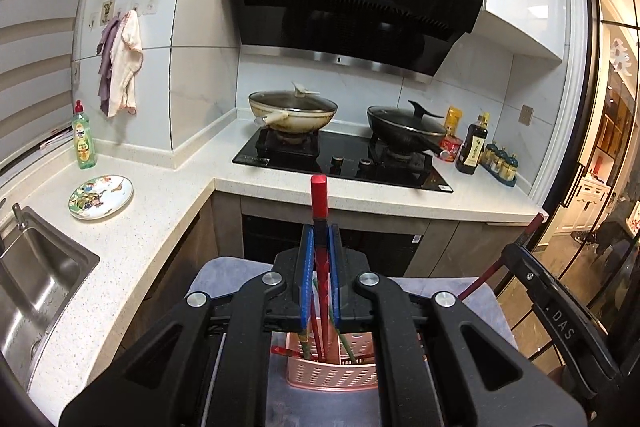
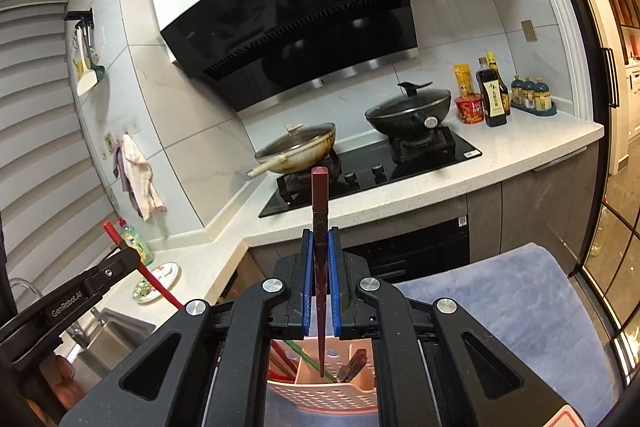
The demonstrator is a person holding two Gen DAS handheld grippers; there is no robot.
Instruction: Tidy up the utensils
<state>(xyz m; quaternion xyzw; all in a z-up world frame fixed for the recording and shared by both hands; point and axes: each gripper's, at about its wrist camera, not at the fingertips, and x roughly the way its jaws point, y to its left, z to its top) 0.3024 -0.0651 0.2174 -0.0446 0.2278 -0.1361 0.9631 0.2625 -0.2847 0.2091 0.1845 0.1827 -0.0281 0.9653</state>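
Red chopstick [image 1: 319, 203] clamped upright in left gripper [image 1: 319, 247]; dark red chopstick [image 2: 319, 203] clamped in right gripper [image 2: 319, 251], above pink basket [image 2: 320, 391].

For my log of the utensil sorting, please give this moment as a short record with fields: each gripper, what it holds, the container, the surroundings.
left gripper: jaws shut on a bright red chopstick, upright
right gripper: jaws shut on a dark red chopstick, tip down above the basket
container: pink perforated basket on a grey cloth, chopsticks already inside
surroundings: two lidded woks on the hob, plate by the sink
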